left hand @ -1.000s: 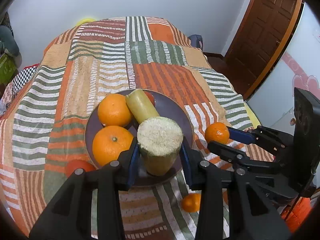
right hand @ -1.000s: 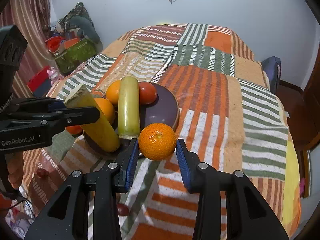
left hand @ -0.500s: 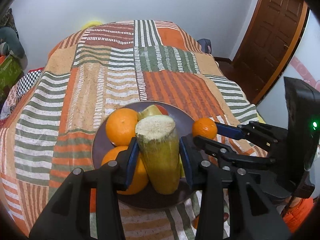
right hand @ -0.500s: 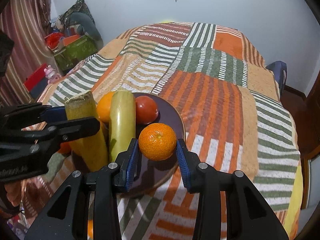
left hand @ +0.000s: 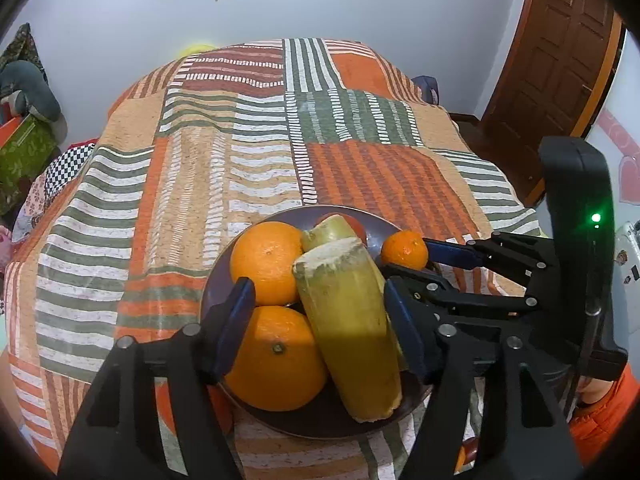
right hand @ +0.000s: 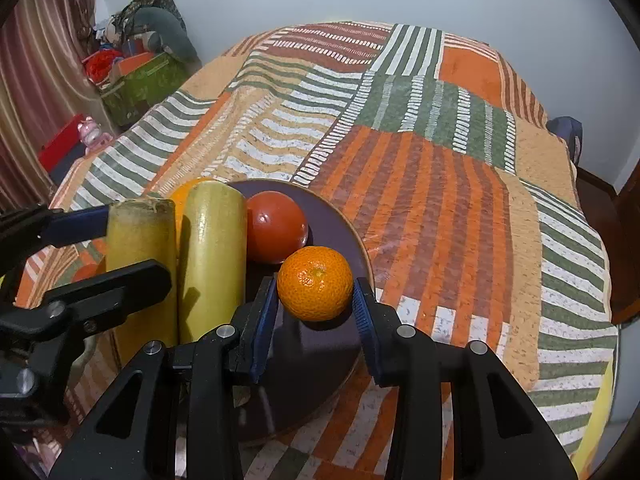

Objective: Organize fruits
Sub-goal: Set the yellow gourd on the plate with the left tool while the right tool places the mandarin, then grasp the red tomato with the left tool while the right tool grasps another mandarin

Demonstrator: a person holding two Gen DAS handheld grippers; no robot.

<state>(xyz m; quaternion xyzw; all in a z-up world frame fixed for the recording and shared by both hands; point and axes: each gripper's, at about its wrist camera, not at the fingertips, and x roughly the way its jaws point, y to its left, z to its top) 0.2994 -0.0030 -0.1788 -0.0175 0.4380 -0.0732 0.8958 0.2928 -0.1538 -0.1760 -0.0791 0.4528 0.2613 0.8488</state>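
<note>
Both wrist cameras looked forward along their own fingers, down and close over the purple plate (left hand: 224, 276) on the patchwork bed (left hand: 240, 152). The left view faced it from the near edge, the right view (right hand: 344, 224) from further right; they shared the plate, the bed and the back wall.

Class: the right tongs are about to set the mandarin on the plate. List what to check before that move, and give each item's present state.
1. Right tongs grip the mandarin: ok, both pads touch it.
2. Mandarin above the plate: ok, inside the rim.
3. Landing spot bare: ok, beside the tomato.
4. Left tongs off the sugarcane piece: ok, jaws stand wider than it.
5. Sugarcane piece settled: cannot tell; it lies tilted beside the near orange.
</note>
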